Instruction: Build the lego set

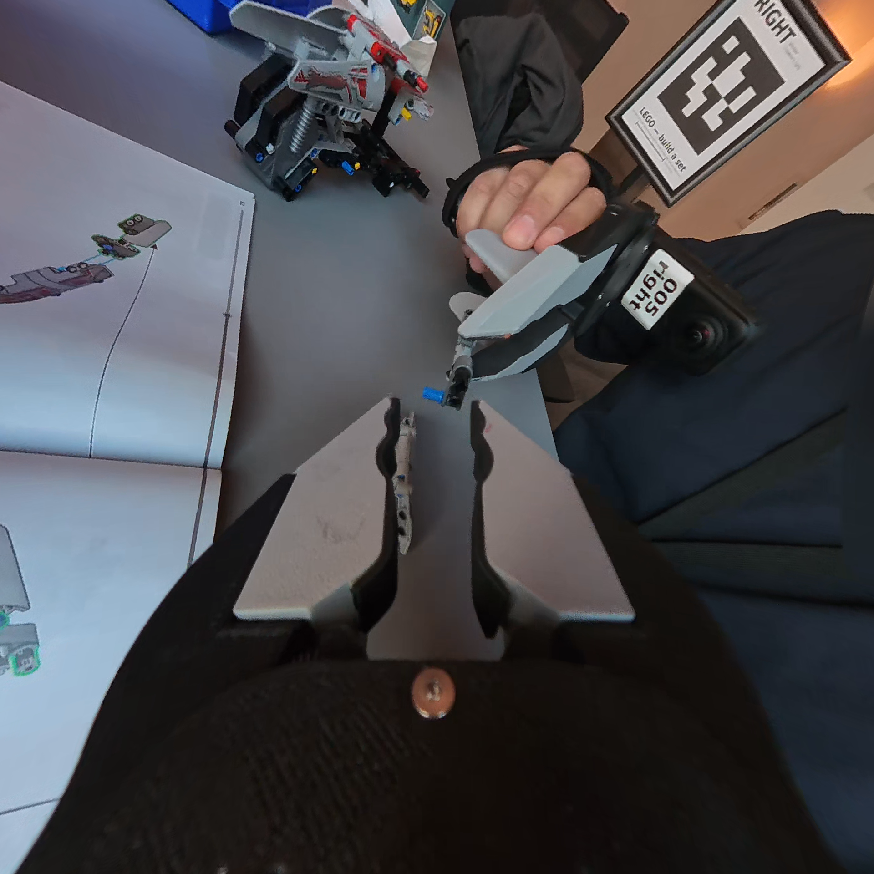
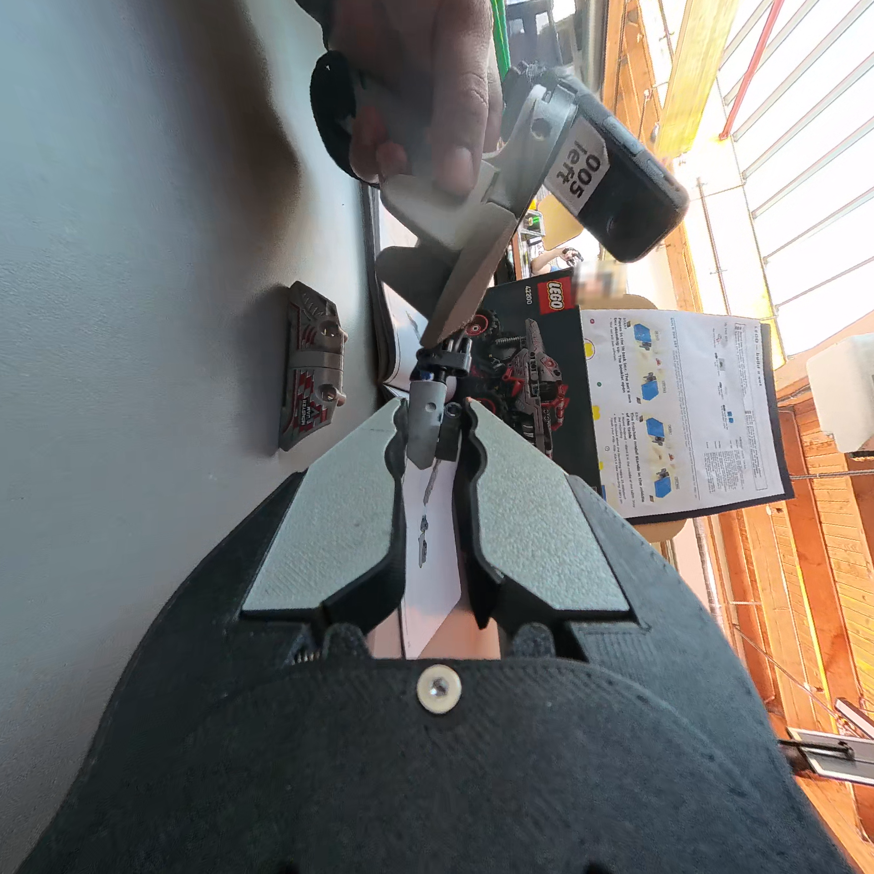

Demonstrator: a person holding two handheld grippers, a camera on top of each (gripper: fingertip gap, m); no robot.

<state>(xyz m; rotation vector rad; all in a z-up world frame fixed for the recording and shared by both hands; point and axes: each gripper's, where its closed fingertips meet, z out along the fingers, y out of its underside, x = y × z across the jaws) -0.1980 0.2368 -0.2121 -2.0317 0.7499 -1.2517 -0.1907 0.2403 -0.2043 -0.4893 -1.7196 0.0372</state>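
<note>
My right gripper (image 2: 435, 407) is shut on a small grey and black Lego assembly (image 2: 428, 425). In the left wrist view that assembly (image 1: 456, 378) hangs from the right gripper (image 1: 466, 359), with a blue pin (image 1: 430, 392) pointing left, just ahead of my left fingertips. My left gripper (image 1: 432, 411) is open. A thin grey piece with blue pins (image 1: 404, 482) shows between its fingers, against the left one; I cannot tell if it rests on the table. A grey and red stickered panel (image 2: 312, 369) lies on the table. The left gripper (image 2: 430, 338) almost touches the assembly's top.
The part-built Lego vehicle (image 1: 326, 104) stands at the back of the grey table (image 1: 331, 293). The open instruction booklet (image 1: 118, 331) lies at the left. A blue bin (image 1: 208, 14) is far back. The Lego box (image 2: 529, 378) and a printed sheet (image 2: 686, 406) stand behind. Less than 4 cm separates the two grippers' tips.
</note>
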